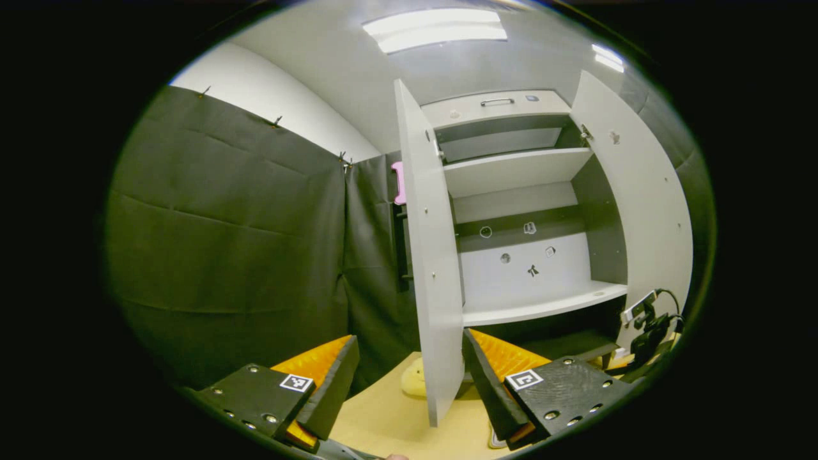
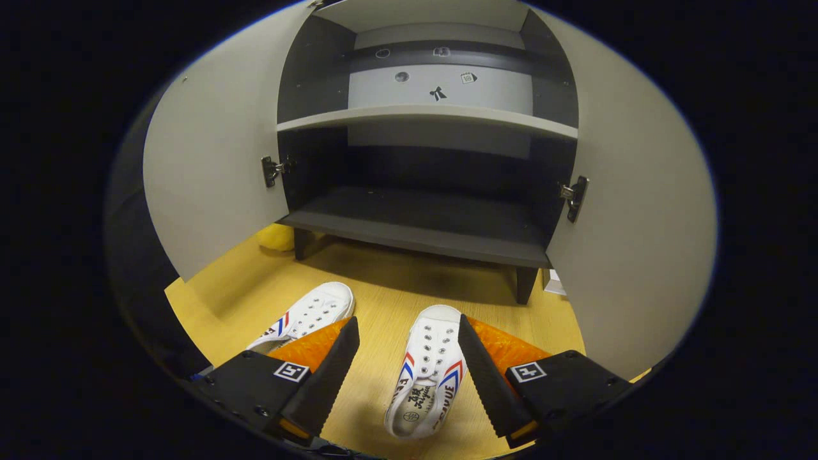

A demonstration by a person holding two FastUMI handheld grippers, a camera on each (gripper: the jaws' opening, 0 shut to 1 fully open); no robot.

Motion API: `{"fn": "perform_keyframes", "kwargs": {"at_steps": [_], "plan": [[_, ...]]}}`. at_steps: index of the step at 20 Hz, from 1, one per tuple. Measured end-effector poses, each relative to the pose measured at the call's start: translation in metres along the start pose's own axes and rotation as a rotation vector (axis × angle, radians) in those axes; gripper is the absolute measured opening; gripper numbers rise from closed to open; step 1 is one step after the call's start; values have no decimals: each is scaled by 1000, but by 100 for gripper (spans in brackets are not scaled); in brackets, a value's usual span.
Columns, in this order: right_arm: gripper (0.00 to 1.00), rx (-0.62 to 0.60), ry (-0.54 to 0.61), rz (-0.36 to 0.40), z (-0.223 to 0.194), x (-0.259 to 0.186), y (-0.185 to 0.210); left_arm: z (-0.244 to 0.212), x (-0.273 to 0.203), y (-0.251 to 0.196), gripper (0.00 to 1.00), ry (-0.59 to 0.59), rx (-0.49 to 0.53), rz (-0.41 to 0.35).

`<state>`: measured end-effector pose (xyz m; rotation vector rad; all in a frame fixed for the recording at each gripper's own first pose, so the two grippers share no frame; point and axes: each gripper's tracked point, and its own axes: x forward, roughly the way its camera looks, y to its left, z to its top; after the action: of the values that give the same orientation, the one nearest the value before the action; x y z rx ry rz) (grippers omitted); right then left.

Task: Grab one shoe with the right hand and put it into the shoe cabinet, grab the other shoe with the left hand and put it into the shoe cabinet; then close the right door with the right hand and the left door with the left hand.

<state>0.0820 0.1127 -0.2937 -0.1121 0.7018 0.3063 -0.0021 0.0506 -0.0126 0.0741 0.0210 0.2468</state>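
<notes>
Two white canvas slip-on shoes lie on the yellow wooden floor (image 2: 383,281) before the open grey shoe cabinet (image 2: 422,217) — one shoe (image 2: 425,370) between the right claw's (image 2: 406,364) spread fingers, the other shoe (image 2: 307,314) beside it. The left claw (image 1: 409,377) is apart too — straddling the cabinet's left door (image 1: 431,268).

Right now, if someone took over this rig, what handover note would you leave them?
Right gripper: open, low over the right shoe, jaws either side, not yet closed on it.
Left gripper: open, holding nothing, facing the left door's edge.
Left shoe lies on the floor. Shoe cabinet: both doors open, right door too, shelves bare.
Done: nothing stowed. Left: both shoes in, both doors shut.
</notes>
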Motion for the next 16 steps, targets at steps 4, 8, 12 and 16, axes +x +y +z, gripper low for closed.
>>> {"fn": "perform_keyframes", "kwargs": {"at_steps": [4, 8, 12, 16], "plan": [[98, 3, 94, 18, -25, 21, 6, -1, -2, 4, 94, 12, 4, 22], [97, 36, 185, 37, -48, 36, 9, -3, -2, 8, 94, 18, 11, 42], [87, 82, 266, 52, -67, 44, 15, -7, -5, 9, 93, 41, 11, 53], [87, 83, 311, 39, -76, 52, 17, -8, -2, 10, 94, 39, 20, 61]]}}
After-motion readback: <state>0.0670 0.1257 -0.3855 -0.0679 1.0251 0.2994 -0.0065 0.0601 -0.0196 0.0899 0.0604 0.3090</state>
